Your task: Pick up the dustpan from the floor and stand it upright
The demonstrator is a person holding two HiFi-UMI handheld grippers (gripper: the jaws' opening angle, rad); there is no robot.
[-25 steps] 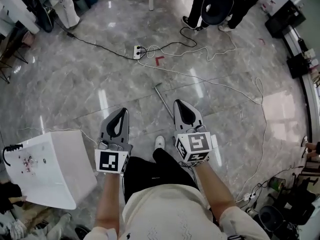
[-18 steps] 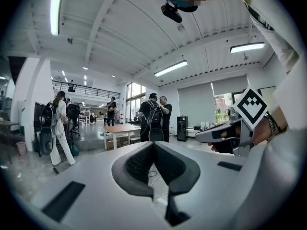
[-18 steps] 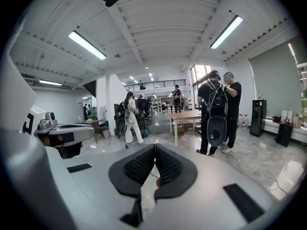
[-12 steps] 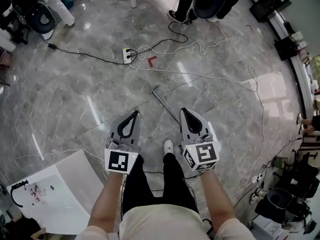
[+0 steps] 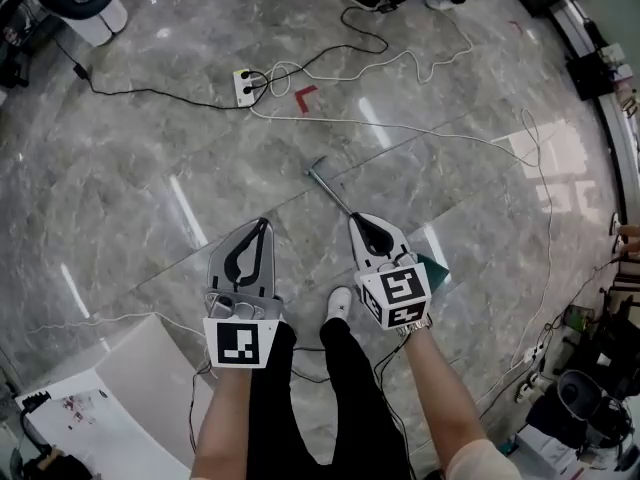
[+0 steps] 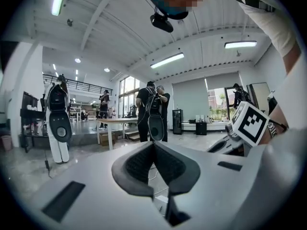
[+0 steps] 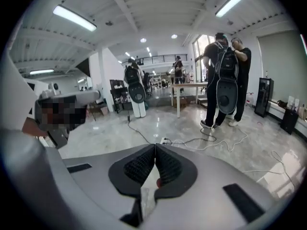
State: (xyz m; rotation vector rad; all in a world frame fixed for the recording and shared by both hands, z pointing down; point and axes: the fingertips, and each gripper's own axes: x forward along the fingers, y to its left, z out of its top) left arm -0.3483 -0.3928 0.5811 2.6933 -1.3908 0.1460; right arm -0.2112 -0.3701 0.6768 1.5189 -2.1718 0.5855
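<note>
The dustpan lies flat on the marble floor. Its thin metal handle (image 5: 330,185) runs diagonally toward me, and a corner of its green pan (image 5: 434,267) shows beside my right hand. My right gripper (image 5: 354,219) is shut and empty, its tips over the near part of the handle; whether they touch it I cannot tell. My left gripper (image 5: 263,223) is also shut and empty, to the left of the handle and apart from it. In the left gripper view (image 6: 153,143) and the right gripper view (image 7: 155,145) the pads meet with nothing between them.
A white power strip (image 5: 243,84) with black and white cables lies beyond the handle, next to a red floor mark (image 5: 305,95). A white box (image 5: 120,388) stands at lower left. My shoe (image 5: 340,303) is between the grippers. People stand at the far side (image 7: 225,80).
Both grippers have sunk toward the floor. The right one now reaches over the handle's near part, and the green pan has come into view beside it. Both stayed shut.
</note>
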